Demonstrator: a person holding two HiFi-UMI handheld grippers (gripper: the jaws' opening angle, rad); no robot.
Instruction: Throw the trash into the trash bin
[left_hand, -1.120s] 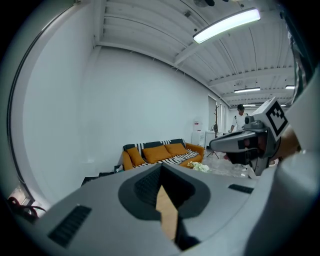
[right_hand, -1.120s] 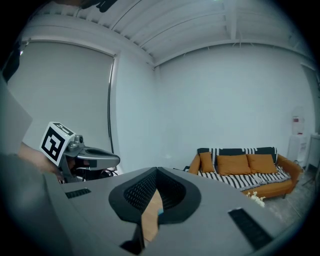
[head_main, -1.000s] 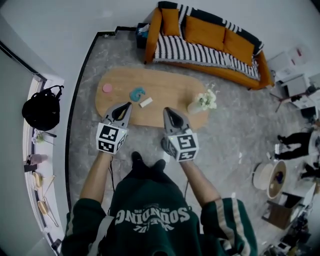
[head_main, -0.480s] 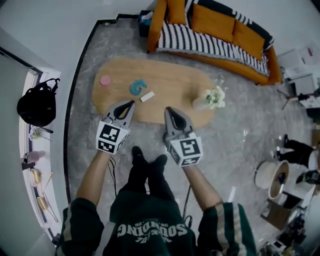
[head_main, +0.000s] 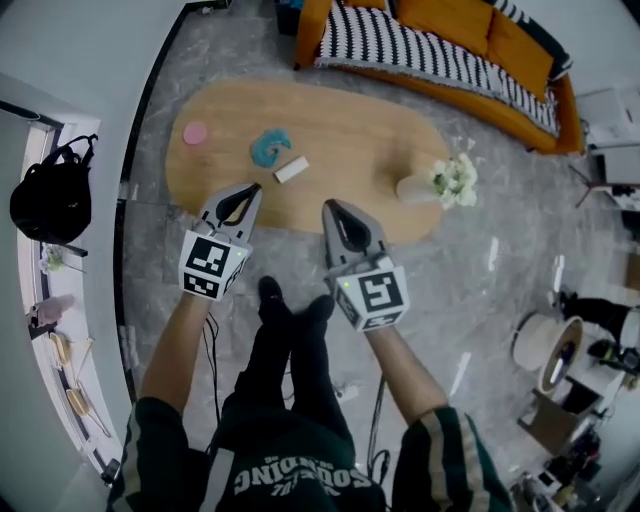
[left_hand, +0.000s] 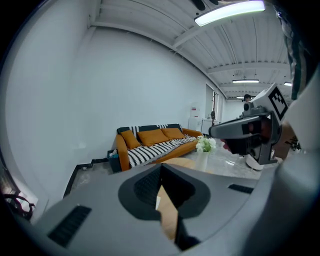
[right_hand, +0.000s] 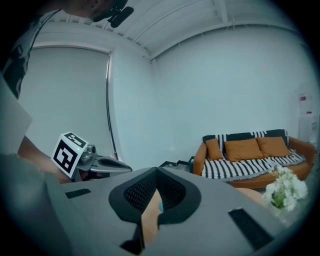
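The left gripper (head_main: 255, 187) and right gripper (head_main: 327, 206) hang at the near edge of the table (head_main: 350, 130), jaws closed on nothing. On it lie a teal scrap (head_main: 269, 148), a white block (head_main: 291, 169) just beside, and a pink disc (head_main: 195, 133) farther left.

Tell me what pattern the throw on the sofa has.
Black-and-white stripes on the throw; the head view shows it best.
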